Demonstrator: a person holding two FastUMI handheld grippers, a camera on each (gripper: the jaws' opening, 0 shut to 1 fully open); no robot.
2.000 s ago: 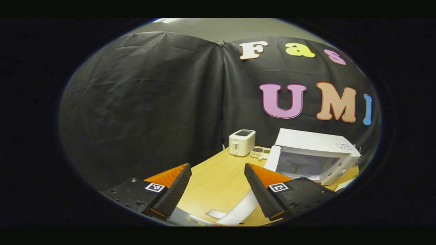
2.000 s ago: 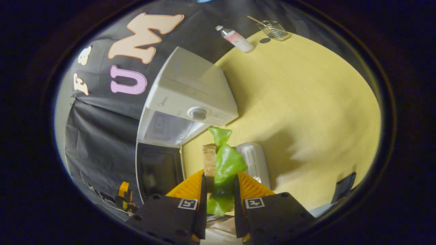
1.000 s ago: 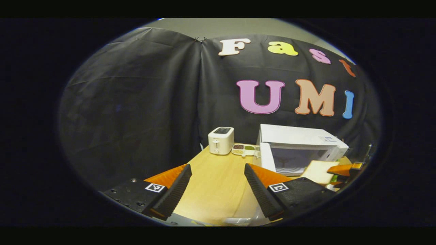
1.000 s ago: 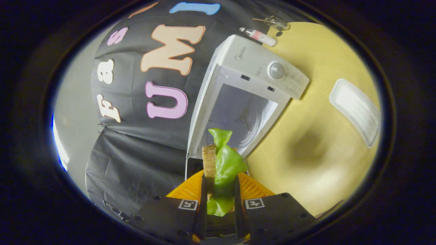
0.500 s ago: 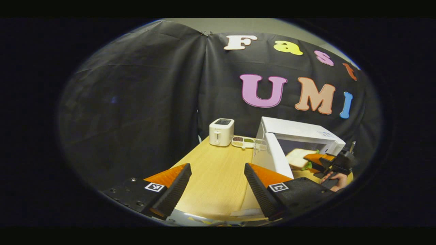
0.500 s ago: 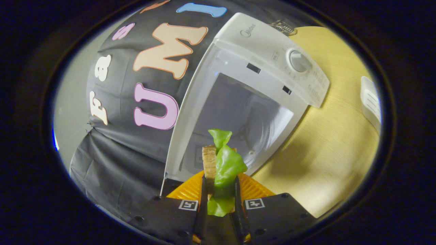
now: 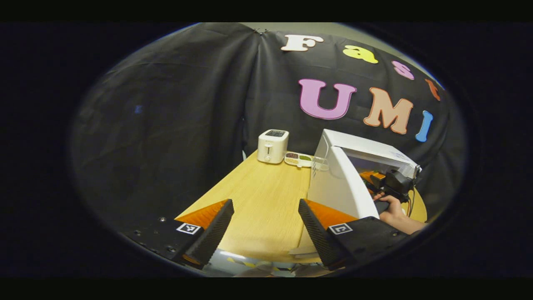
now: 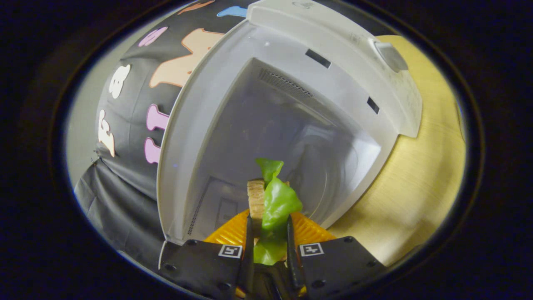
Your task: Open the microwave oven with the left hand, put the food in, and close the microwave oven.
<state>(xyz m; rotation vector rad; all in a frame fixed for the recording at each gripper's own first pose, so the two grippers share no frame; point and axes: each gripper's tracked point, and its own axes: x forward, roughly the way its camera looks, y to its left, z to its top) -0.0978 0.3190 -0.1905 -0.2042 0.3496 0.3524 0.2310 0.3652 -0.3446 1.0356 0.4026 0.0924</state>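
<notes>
Table [image 7: 266, 196] holds microwave [image 7: 366, 152]; right hand-held gripper [image 8: 268, 233] grips apparently sandwich [image 8: 270, 200].

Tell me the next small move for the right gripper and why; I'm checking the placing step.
Probably ease the right gripper a little deeper and lower, then open. Its fingers are shut on the sandwich, which sits at the mouth of the open microwave, above the turntable. The left gripper waits open by the door.
</notes>
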